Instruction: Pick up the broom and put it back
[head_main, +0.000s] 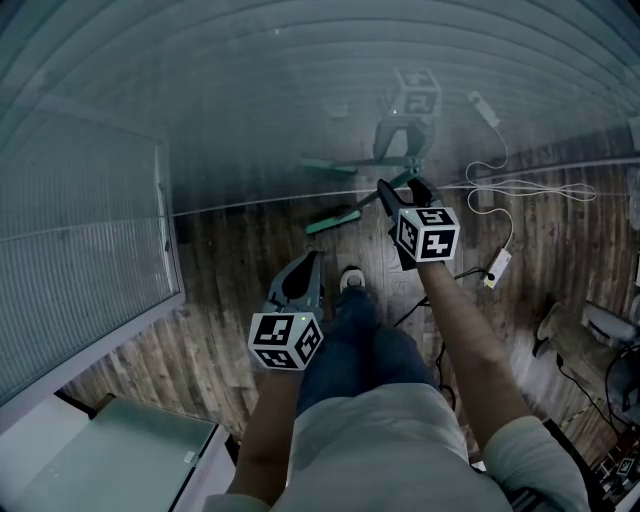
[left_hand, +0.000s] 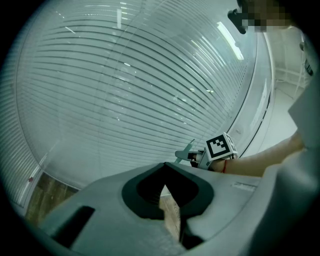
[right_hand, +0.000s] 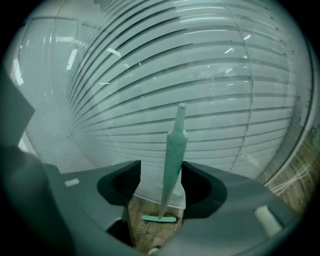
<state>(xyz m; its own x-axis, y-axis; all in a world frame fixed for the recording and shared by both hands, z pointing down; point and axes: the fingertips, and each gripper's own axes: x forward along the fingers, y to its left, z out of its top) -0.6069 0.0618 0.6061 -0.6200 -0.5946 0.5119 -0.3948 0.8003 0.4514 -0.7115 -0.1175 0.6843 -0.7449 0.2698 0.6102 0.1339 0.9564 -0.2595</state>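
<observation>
Hazard assessment, as observed from within the room, with all positions referred to the glass wall.

1. Glass wall (head_main: 300, 100), with slatted blinds behind it: any uncontrolled tip of the broom would probably have sent the handle against the pane.

2. Floor (head_main: 220, 290): smooth wood boards. The broom head (right_hand: 159, 218) rested on them just beside the foot of the glass wall and could have slid.

3. Broom (right_hand: 174, 150): it stood tilted, head down at the wall's foot, with the handle rising away from the glass. Whether the handle leaned on the glass could not be determined.

4. Right tongs (right_hand: 161, 170): the jaws stood wide apart with the handle between them. It lay close to one jaw, with a clear gap at the other, so nothing was clamped. This was judged the main fault condition, because an unsupported handle would likely topple sideways along the wall.

5. Left tongs (left_hand: 165, 165): closed and empty, held well back from the glass wall, so in no position to catch a fall.

6. White cable (head_main: 520, 190): it was looped on the floor near the wall's foot, beyond the broom, where a falling handle could have snagged it.
</observation>
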